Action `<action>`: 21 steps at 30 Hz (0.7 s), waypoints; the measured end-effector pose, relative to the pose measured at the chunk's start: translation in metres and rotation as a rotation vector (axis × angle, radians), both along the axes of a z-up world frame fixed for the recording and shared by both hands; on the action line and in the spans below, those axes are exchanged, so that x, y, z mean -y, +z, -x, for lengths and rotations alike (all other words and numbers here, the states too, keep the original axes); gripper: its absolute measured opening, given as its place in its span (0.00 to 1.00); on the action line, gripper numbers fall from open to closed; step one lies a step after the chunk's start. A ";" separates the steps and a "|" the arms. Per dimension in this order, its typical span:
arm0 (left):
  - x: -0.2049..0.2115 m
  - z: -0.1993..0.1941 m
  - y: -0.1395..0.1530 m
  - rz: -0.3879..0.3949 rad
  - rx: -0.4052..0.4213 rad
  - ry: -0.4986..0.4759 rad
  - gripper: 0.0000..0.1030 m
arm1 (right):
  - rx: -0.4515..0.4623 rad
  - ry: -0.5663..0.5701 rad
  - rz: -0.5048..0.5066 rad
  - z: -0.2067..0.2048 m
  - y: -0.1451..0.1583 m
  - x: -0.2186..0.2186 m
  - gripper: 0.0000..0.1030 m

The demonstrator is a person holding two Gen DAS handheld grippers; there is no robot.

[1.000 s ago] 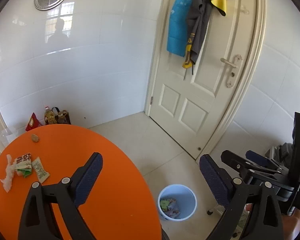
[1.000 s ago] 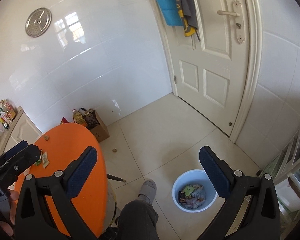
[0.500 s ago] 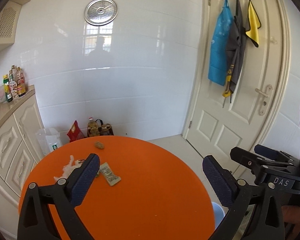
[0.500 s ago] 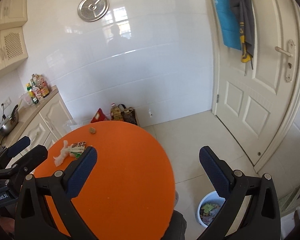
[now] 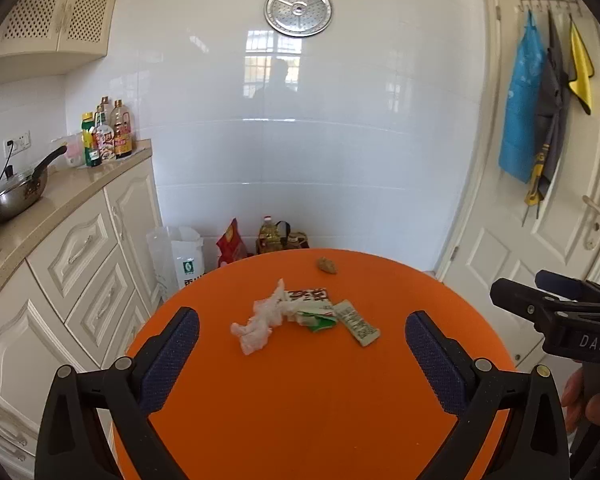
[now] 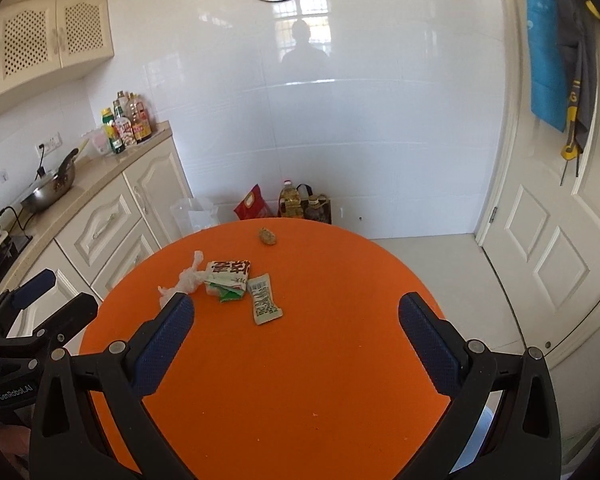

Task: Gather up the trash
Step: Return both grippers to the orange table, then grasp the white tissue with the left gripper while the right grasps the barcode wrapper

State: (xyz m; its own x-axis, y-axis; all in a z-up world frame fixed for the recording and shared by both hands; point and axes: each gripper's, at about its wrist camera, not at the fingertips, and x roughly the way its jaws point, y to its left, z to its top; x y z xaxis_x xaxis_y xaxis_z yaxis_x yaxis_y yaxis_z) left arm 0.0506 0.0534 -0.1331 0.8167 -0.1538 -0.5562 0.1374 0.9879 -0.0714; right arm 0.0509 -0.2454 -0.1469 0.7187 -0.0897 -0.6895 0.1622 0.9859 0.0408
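Holding both tools above the orange table (image 5: 300,420), I have my left gripper (image 5: 302,344) and my right gripper (image 6: 296,330) spread wide and empty. The trash lies ahead of my fingers: crumpled tissue (image 5: 260,320), red-and-green wrapper (image 5: 310,306), flat sachet (image 5: 358,322), and a brown crumb (image 5: 327,266) farther away. The sachet is thin, so I think the pads can slide over it. The wrapper touches the tissue and may drag it.

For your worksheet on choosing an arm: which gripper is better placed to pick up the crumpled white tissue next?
Probably left: the left gripper, open, frames the tissue between its fingers; the right gripper, also open, has it off to its left.
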 end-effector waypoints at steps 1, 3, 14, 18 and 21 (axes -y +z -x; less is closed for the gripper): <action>-0.005 -0.002 -0.006 -0.006 -0.015 0.012 0.99 | -0.020 0.012 0.000 -0.010 -0.009 -0.005 1.00; 0.001 -0.021 -0.014 -0.026 -0.044 0.031 0.99 | -0.067 0.032 -0.007 -0.025 -0.026 -0.012 1.00; 0.042 -0.121 -0.065 -0.099 -0.201 0.044 0.99 | -0.270 0.034 -0.016 -0.113 -0.128 -0.014 0.99; 0.059 -0.179 -0.078 -0.128 -0.240 0.037 0.99 | -0.314 0.055 0.013 -0.135 -0.150 -0.015 0.99; 0.065 -0.205 -0.091 -0.140 -0.262 0.035 0.99 | -0.314 0.050 0.037 -0.144 -0.158 -0.015 0.99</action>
